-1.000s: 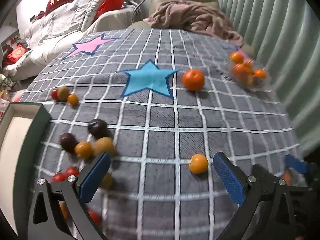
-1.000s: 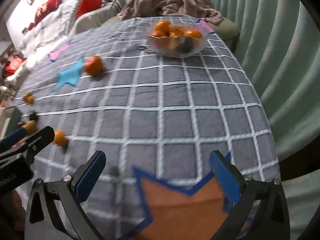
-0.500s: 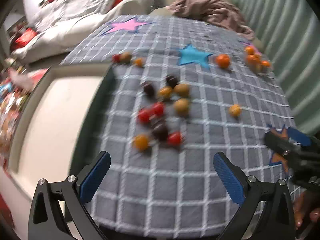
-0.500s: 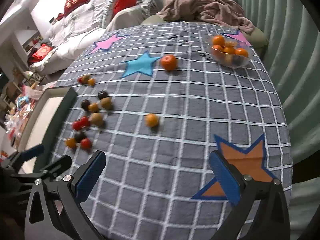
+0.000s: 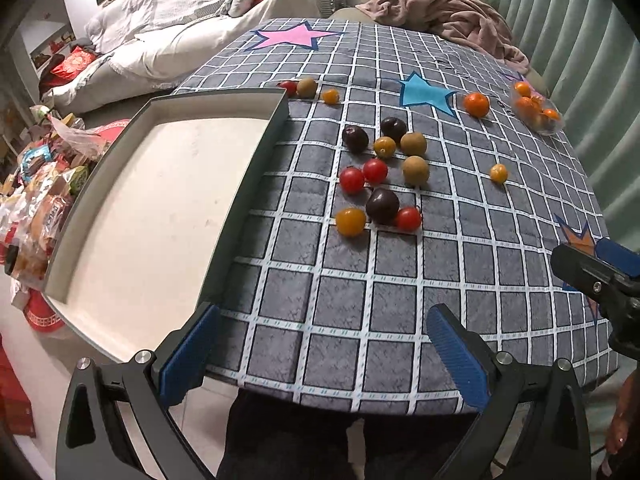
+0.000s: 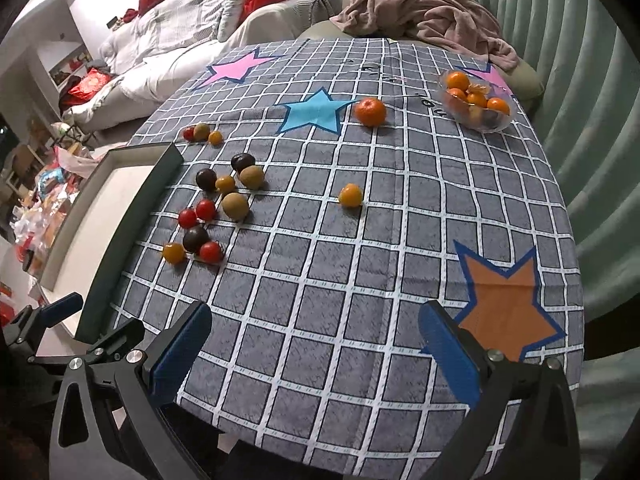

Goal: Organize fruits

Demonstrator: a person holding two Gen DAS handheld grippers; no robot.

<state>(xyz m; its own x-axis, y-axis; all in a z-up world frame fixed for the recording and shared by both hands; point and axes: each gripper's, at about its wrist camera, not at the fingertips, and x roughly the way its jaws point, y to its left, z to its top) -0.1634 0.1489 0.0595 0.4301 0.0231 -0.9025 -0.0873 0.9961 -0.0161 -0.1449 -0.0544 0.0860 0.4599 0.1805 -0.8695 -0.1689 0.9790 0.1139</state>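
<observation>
Several small fruits lie loose on the grey checked tablecloth (image 5: 360,304): red tomatoes (image 5: 351,180), dark plums (image 5: 382,205), brown kiwis (image 5: 415,170) and small orange fruits (image 5: 350,221). One small orange fruit (image 6: 350,195) sits apart mid-table. A mandarin (image 6: 371,111) lies by the blue star. A glass bowl (image 6: 474,102) at the far right holds oranges. My left gripper (image 5: 320,352) is open and empty above the table's near edge. My right gripper (image 6: 312,348) is open and empty, to its right.
A shallow dark-rimmed tray (image 5: 256,152) with a white floor lies along the table's left side. Snack packets (image 5: 44,200) are piled on the floor to the left. A sofa with a pink blanket (image 6: 424,16) stands behind the table.
Both grippers have pulled back and risen from close over the cloth to the table's near edge. The tray and the whole fruit cluster came into view. No fruit has moved.
</observation>
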